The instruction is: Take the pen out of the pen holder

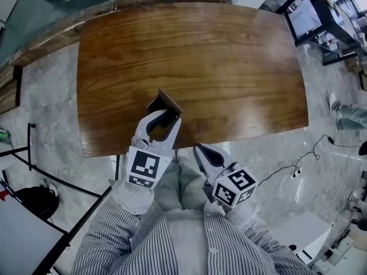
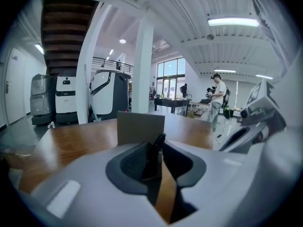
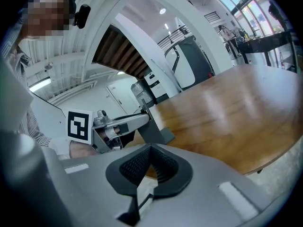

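Note:
The pen holder [image 1: 164, 102], a small square brown box, stands near the front edge of the wooden table [image 1: 229, 67]. My left gripper [image 1: 166, 118] reaches over that edge right up to it. In the left gripper view a dark pen [image 2: 152, 160] stands between the jaws of the left gripper [image 2: 161, 145]. It lies against the left pad, and a strip of wood shows between it and the right pad. The holder [image 2: 140, 126] is just behind. Its lower end is hidden. My right gripper [image 1: 200, 149] hangs off the table over my lap, tips together, empty.
The right gripper view shows its own jaws [image 3: 150, 147], the left gripper [image 3: 118, 126] and the holder [image 3: 156, 129] at the table's near left. A black frame [image 1: 34, 153] stands on the floor at left, cables [image 1: 298, 165] lie at right. A person [image 2: 218, 98] stands far off.

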